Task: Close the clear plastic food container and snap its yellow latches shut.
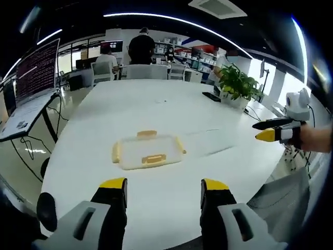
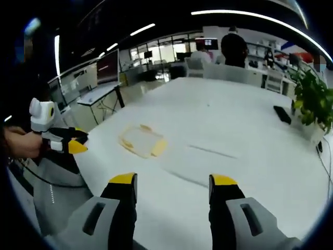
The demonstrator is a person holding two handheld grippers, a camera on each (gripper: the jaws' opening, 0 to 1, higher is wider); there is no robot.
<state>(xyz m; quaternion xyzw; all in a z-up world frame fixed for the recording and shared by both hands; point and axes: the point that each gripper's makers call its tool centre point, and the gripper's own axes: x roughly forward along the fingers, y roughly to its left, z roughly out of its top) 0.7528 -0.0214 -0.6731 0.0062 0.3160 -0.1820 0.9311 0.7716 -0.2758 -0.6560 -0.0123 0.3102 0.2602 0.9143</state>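
Approach: clear food container (image 1: 147,151) lies flat, mid-table, well apart from both grippers.

We judge the lid seated but its yellow latches (image 1: 154,159) unconfirmed; we should press each rigid tab squarely. Thin translucent plastic, rounded rectangle, on a smooth white table (image 1: 171,99). Left gripper (image 1: 164,188) and right gripper (image 2: 174,186) are released, empty.
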